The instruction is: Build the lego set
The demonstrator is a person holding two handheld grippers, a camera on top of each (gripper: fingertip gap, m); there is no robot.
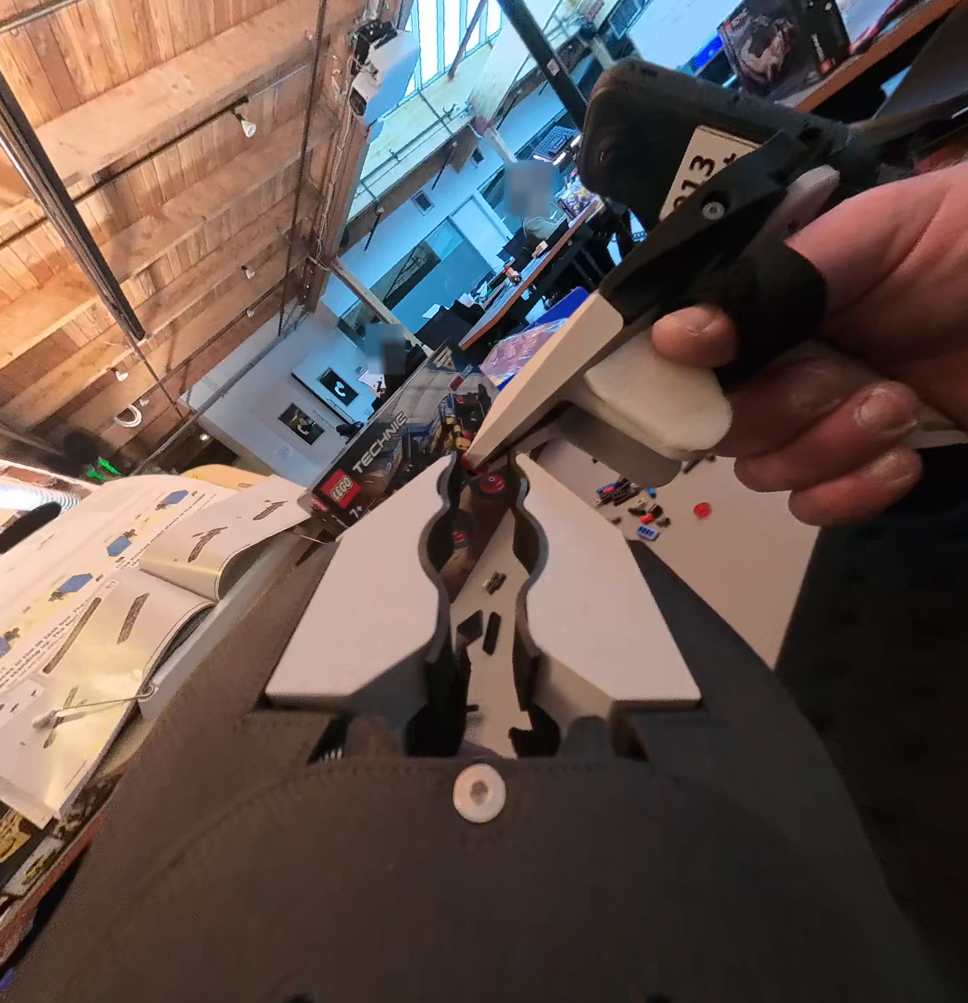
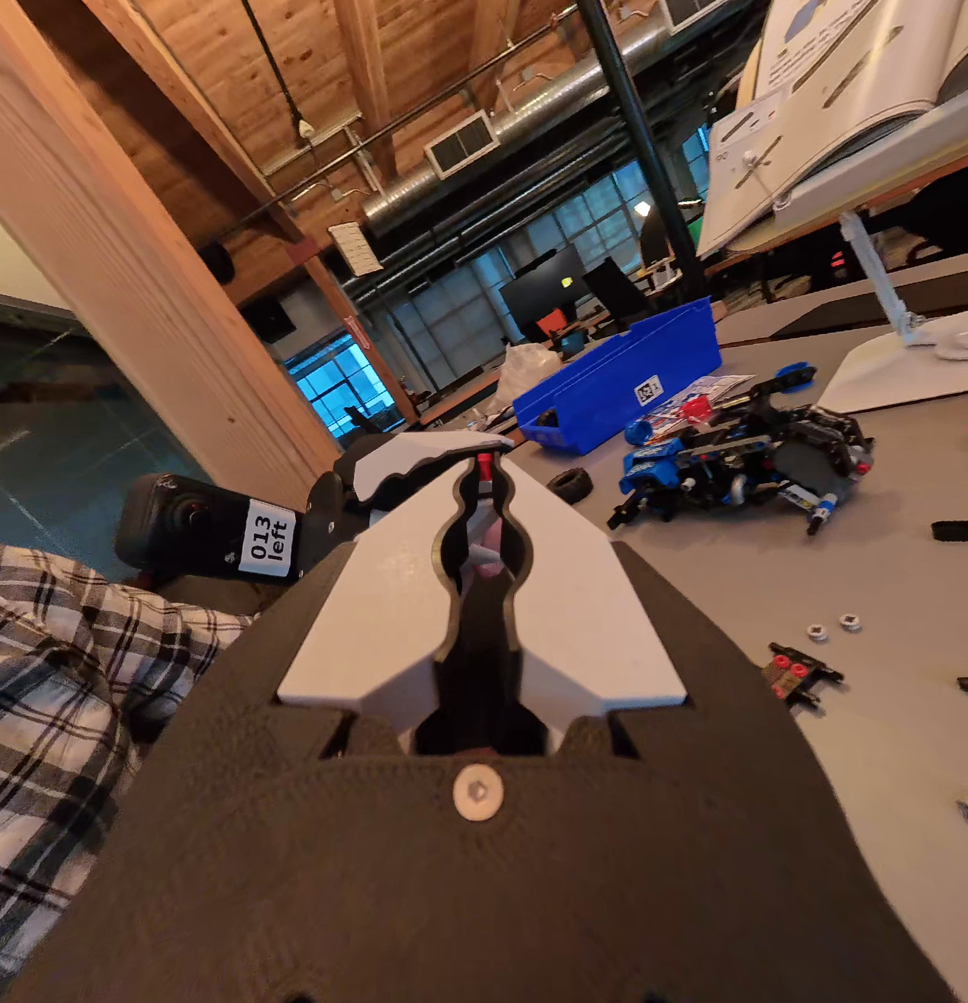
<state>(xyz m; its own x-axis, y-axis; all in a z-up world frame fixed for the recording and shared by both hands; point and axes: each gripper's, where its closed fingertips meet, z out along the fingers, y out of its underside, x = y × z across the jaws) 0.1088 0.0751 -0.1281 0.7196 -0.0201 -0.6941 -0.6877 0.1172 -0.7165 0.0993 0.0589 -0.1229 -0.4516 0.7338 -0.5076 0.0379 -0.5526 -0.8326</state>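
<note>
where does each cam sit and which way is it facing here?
Left wrist view: on the left hand-held gripper, looking along its fingers at a small black piece with red pins, the box and booklet behind; the person's hand shows.
Right wrist view: on the right hand-held gripper, facing the table, blue bin and part-built car; a plaid sleeve shows.
Shared: both grippers, meeting tip to tip at a red pin.

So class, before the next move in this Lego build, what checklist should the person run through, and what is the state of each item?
1. Right claw grips the red pin: ok.
2. Left claw holds the dark piece: ok.
3. Pin lined up with a hole in that piece: cannot tell.
4. Pin fully seated: cannot tell.
5. Partly built car lies clear of both claws: ok.
6. Instruction booklet lies open: ok.
</note>
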